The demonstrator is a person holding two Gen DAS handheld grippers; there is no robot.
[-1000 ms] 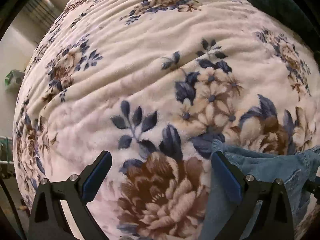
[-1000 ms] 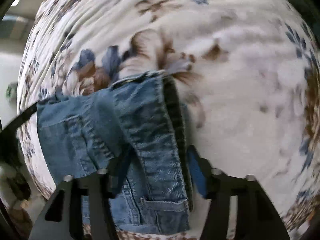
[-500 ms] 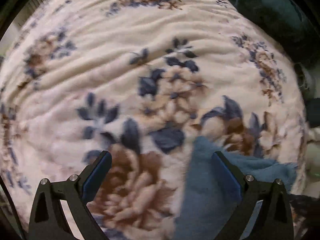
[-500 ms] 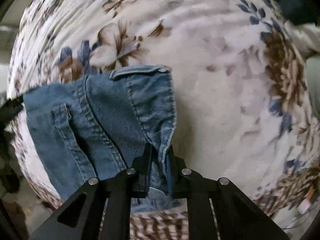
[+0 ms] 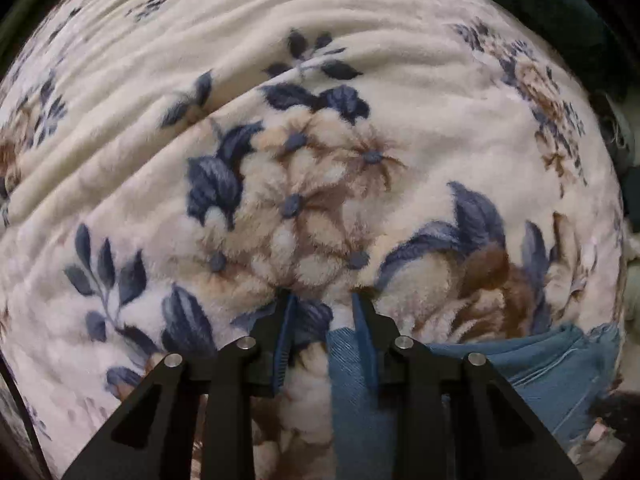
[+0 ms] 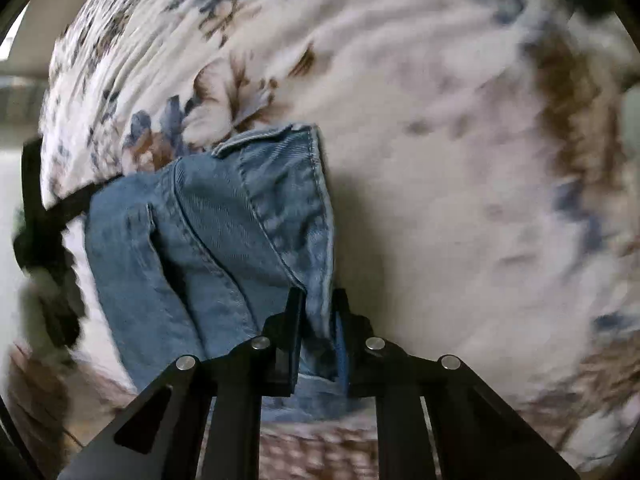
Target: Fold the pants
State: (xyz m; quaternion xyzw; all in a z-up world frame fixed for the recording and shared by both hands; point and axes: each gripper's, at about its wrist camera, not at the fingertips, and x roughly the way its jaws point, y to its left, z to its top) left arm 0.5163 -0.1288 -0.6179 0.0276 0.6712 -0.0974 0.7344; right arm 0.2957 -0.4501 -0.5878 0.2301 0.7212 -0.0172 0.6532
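Blue denim pants (image 6: 224, 220) lie on a cream floral blanket (image 6: 440, 160). My right gripper (image 6: 318, 304) is shut on the pants' stitched edge and holds that fold lifted off the blanket. In the left wrist view, my left gripper (image 5: 324, 300) has its jaws nearly closed, pressing into the blanket, with an edge of the pants (image 5: 352, 392) against the right finger (image 5: 366, 332). More denim (image 5: 560, 356) spreads to the lower right.
The floral blanket (image 5: 320, 120) covers the whole surface and is rippled at the back. A dark green fabric (image 5: 560, 12) lies at the far right edge. Pale floor shows at the left of the right wrist view (image 6: 12, 200).
My left gripper went from wide open to nearly closed at the pants' edge. My right gripper closed on the denim and lifted it.
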